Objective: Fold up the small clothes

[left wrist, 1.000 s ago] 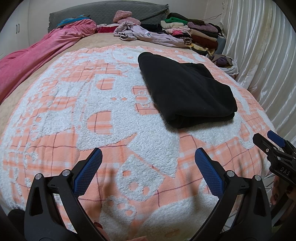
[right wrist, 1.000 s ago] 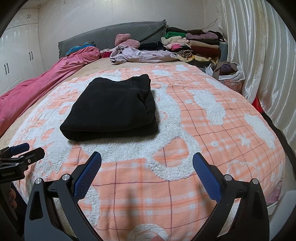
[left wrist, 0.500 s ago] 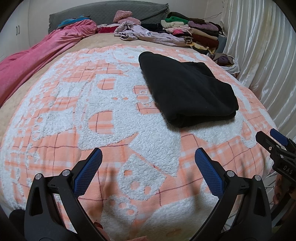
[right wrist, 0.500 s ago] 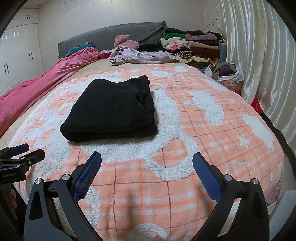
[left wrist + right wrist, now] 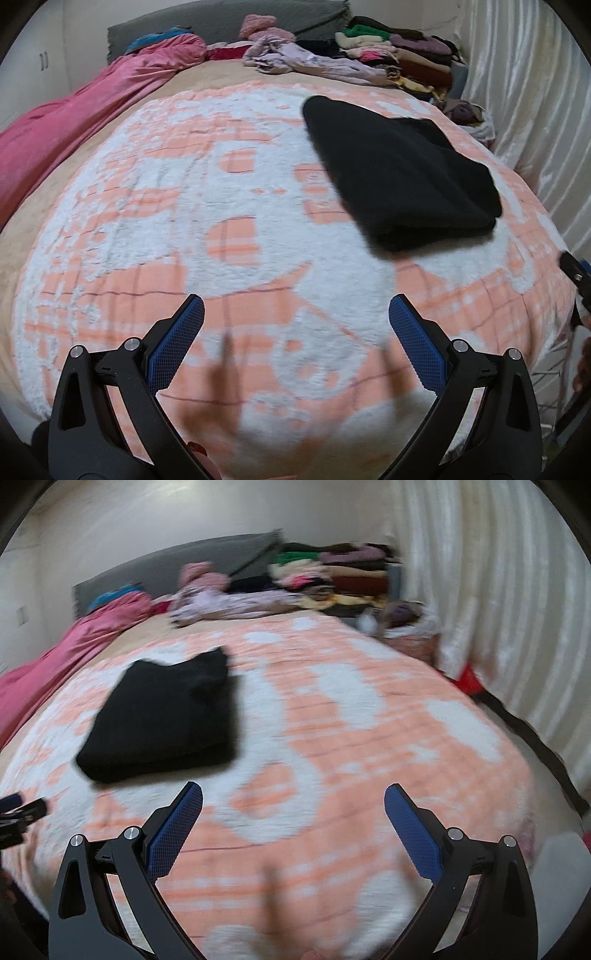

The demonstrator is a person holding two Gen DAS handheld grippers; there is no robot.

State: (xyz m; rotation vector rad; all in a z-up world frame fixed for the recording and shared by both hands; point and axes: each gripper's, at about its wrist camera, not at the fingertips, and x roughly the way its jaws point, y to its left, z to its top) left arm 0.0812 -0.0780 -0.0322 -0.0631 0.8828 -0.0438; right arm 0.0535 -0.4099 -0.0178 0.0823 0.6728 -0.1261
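Note:
A folded black garment [image 5: 399,173] lies on the orange and white blanket [image 5: 221,206] that covers the bed; it also shows in the right wrist view [image 5: 166,716]. My left gripper [image 5: 295,314] is open and empty over the blanket's near edge, well short of the garment. My right gripper [image 5: 293,801] is open and empty, to the right of the garment; this view is blurred. Each gripper shows at the edge of the other's view, the right one [image 5: 576,269] and the left one [image 5: 22,808].
A pink quilt [image 5: 74,122] lies along the left side. Loose clothes [image 5: 310,62] and a stack of folded clothes [image 5: 406,51] sit at the head of the bed. A white curtain [image 5: 535,92] hangs on the right. A bag of clothes [image 5: 410,627] stands by the bed.
Both grippers have moved back and up a little from the bed. The right wrist view has swung to the right and is blurred. The black garment has not moved.

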